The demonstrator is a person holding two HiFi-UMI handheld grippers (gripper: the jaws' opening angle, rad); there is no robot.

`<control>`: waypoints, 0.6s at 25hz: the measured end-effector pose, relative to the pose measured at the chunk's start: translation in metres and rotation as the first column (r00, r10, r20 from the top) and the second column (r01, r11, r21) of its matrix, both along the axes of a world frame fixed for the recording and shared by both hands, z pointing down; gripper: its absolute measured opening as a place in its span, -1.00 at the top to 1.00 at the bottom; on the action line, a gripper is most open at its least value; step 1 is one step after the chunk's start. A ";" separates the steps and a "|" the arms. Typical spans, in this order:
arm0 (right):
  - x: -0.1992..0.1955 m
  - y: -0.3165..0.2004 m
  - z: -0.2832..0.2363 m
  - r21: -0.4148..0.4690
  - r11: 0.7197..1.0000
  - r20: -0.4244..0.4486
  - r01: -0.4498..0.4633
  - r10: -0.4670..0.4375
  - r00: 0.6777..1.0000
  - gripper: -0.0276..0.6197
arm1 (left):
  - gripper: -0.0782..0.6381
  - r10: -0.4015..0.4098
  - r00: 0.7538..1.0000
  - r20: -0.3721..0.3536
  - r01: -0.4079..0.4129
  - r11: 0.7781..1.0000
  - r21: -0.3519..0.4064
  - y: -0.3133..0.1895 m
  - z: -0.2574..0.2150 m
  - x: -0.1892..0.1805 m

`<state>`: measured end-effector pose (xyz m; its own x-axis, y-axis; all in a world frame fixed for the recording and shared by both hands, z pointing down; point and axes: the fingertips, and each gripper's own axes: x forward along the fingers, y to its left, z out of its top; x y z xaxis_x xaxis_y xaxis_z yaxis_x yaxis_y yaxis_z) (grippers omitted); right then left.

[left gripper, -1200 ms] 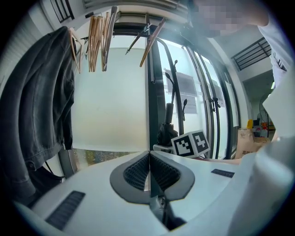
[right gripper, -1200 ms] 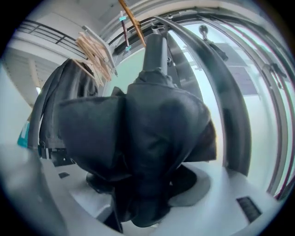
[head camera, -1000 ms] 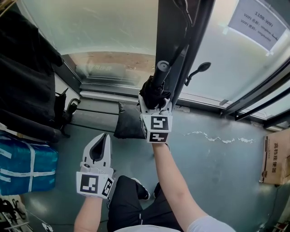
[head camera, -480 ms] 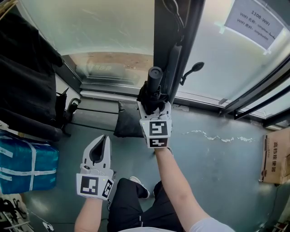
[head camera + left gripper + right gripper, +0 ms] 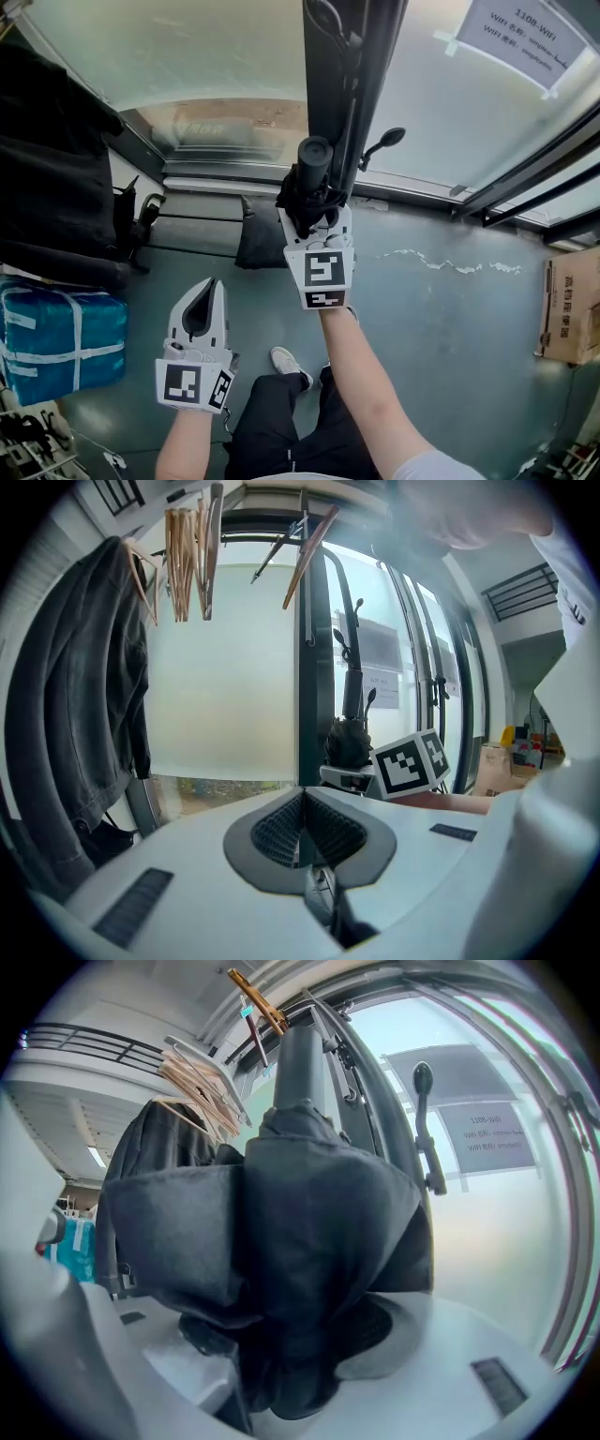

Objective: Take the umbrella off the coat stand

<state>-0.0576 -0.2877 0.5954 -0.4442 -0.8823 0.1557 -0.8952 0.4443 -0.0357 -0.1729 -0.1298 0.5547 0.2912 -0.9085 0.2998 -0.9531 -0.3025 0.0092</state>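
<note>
A folded black umbrella [image 5: 305, 192] stands upright against the dark coat stand pole [image 5: 328, 56], its round handle end on top. My right gripper [image 5: 314, 220] is shut on the bunched fabric. In the right gripper view the umbrella [image 5: 300, 1241] fills the space between the right gripper's [image 5: 291, 1335] jaws, with the coat stand [image 5: 375, 1119] and a knobbed hook [image 5: 422, 1082] behind it. My left gripper [image 5: 203, 305] hangs lower left, shut and empty. In the left gripper view the left gripper's [image 5: 302, 832] pads meet, and the umbrella [image 5: 349, 742] shows beyond them.
A black jacket [image 5: 56, 169] hangs at the left beside wooden hangers [image 5: 187, 555]. On the floor lie a blue wrapped bundle [image 5: 66, 337], a dark cushion [image 5: 262, 244] and a cardboard box [image 5: 572, 309]. A glass wall with a paper notice [image 5: 520, 37] stands behind.
My right gripper has lifted the umbrella a little along the pole and shifted it slightly left. The left gripper has barely moved.
</note>
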 end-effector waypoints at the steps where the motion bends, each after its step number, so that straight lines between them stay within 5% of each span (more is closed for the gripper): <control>1: 0.000 0.001 0.000 -0.003 1.000 -0.001 0.000 0.000 1.000 0.11 | 0.72 -0.001 1.000 0.001 0.001 1.000 -0.001 -0.001 -0.003 0.000; 15: 0.006 0.025 -0.012 -0.051 0.998 -0.035 0.024 -0.025 0.999 0.11 | 0.72 0.019 1.000 0.003 -0.019 0.998 -0.062 0.003 -0.028 0.018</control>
<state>-0.0516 -0.2628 0.5833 -0.4589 -0.8618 0.2159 -0.8851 0.4645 -0.0274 -0.1553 -0.1264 0.5272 0.3073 -0.8824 0.3564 -0.9472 -0.3197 0.0253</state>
